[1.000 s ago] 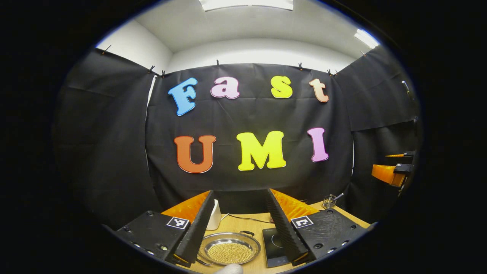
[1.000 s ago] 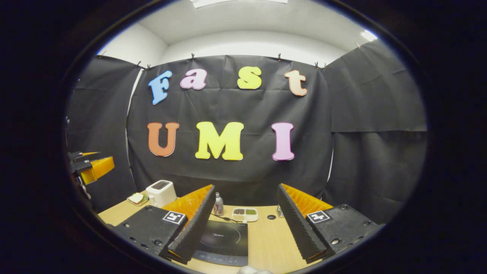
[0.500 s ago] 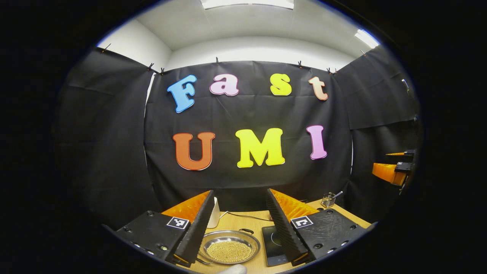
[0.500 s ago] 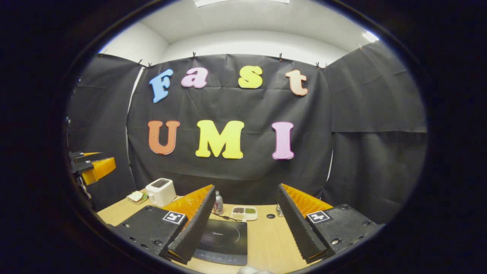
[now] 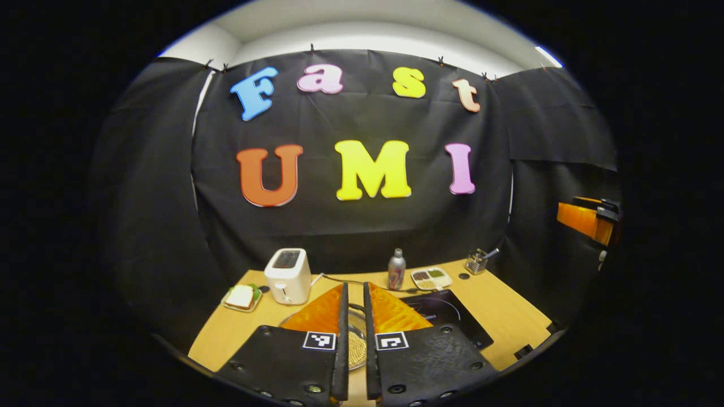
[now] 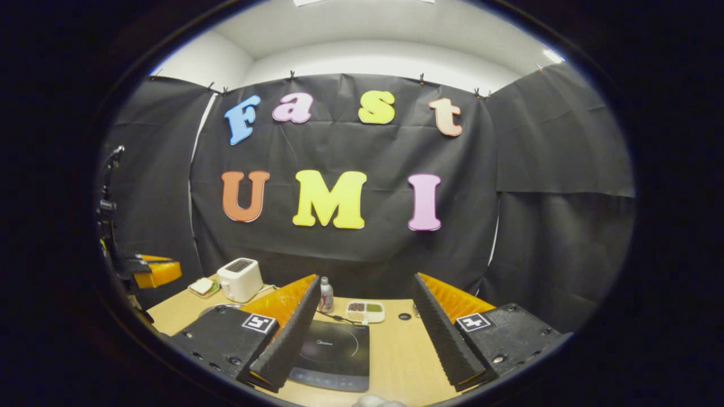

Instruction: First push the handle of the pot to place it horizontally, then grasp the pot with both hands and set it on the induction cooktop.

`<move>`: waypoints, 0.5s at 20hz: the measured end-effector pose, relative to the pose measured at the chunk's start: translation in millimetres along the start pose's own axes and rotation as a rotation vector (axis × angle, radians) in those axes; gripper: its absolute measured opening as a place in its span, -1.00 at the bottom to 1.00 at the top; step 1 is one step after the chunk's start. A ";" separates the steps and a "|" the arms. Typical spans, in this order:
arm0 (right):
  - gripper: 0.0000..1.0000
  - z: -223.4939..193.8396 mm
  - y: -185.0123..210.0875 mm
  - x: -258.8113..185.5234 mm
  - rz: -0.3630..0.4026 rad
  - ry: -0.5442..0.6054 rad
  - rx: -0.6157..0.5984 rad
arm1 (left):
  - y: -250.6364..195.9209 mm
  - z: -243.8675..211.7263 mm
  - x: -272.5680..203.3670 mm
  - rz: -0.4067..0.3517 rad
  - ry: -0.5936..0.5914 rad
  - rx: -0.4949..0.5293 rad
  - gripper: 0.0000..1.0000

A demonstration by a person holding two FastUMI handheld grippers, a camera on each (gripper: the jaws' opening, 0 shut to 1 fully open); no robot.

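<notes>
The pot is a shallow metal pan holding small golden beads. It sits on the wooden table, left of the black induction cooktop, and my own fingers hide most of it. My left gripper hangs above the pot, shut, with a thin slit between the fingers and nothing held. My right gripper is open over the cooktop with nothing between its fingers. The right gripper also appears far off at the right edge of the left gripper view, and the left gripper at the left edge of the right gripper view.
A white toaster and a plate with a sandwich stand at the back left. A small bottle, a divided dish and a wire holder line the back edge. A cable runs behind the cooktop.
My left gripper's fingers have closed from wide apart to nearly touching, and its view now looks down on more of the table. The right gripper has hardly moved.
</notes>
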State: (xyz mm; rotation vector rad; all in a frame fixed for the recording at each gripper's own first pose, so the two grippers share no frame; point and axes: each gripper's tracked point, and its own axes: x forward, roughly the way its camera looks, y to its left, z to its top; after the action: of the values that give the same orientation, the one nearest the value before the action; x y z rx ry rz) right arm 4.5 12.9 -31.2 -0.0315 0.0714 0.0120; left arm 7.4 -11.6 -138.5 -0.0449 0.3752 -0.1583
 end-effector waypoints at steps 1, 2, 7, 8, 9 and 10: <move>0.94 -5.5 1.1 1.5 0.002 0.012 0.004 | -2.1 -22.1 6.8 -0.035 0.067 -0.017 -0.94; 1.00 -8.8 2.0 3.1 0.005 0.024 0.008 | -2.2 -48.7 15.1 -0.054 0.149 -0.032 -0.99; 0.94 -35.7 2.9 11.3 0.006 0.090 0.022 | 17.5 -156.2 17.0 -0.054 0.428 -0.080 -1.00; 0.93 -41.0 3.5 12.6 0.009 0.105 0.024 | 19.1 -173.7 14.2 -0.059 0.478 -0.094 -1.00; 0.94 -45.5 2.6 14.6 0.007 0.117 0.024 | 20.8 -192.0 16.2 -0.058 0.530 -0.107 -1.00; 1.00 -48.2 0.6 16.2 0.004 0.125 0.022 | 24.2 -206.2 18.8 -0.060 0.565 -0.109 -1.00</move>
State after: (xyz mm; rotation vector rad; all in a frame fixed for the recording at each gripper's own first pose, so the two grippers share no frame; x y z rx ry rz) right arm 17.2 12.2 -80.4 -0.0103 0.1967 0.0132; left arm -47.8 6.3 -338.8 -0.1201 0.9466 -0.2091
